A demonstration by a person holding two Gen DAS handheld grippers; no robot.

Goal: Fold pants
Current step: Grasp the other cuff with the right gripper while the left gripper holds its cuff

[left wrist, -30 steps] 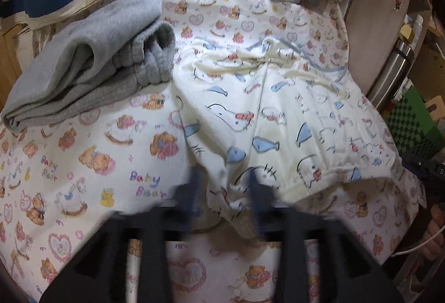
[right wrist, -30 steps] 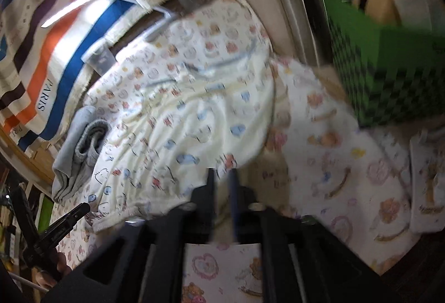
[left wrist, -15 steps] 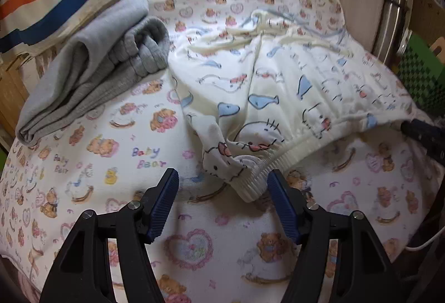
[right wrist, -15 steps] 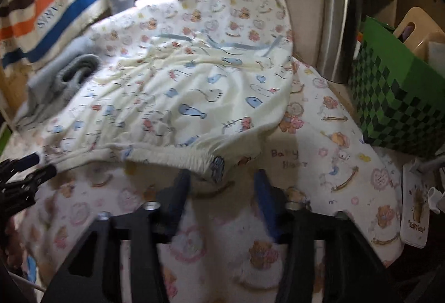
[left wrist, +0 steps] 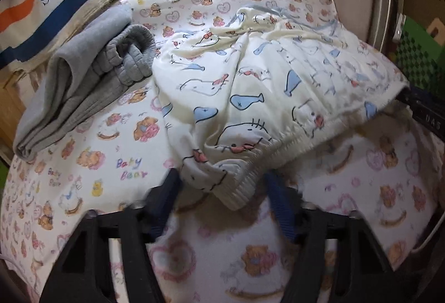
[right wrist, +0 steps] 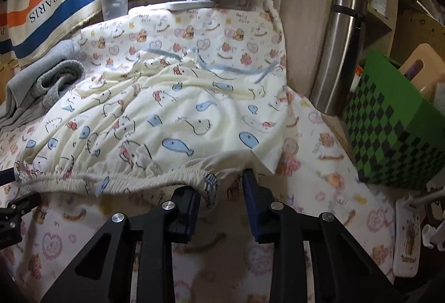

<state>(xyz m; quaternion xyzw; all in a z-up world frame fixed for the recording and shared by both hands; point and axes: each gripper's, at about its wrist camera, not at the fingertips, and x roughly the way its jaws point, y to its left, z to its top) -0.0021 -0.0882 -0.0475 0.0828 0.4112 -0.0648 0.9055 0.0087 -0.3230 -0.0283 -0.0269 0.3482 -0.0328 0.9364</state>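
Jaws astride ribbed cuff [left wrist: 239,191] — soft cotton

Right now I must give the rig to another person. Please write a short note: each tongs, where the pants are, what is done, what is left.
Left tongs: open, jaws have just been closing, either side of the near left corner of the waistband, not pinching it yet.
Right tongs: open, jaws have also just been closing, at the near right corner of the waistband, which sits between them, not clamped.
Pants: cream, cat and fish print, lying rumpled on the bear-print sheet, waistband toward you. Folded grey garment lies to their left.
Done: both tongs lined up on the waistband.
Left: pinch both corners, then make every fold.
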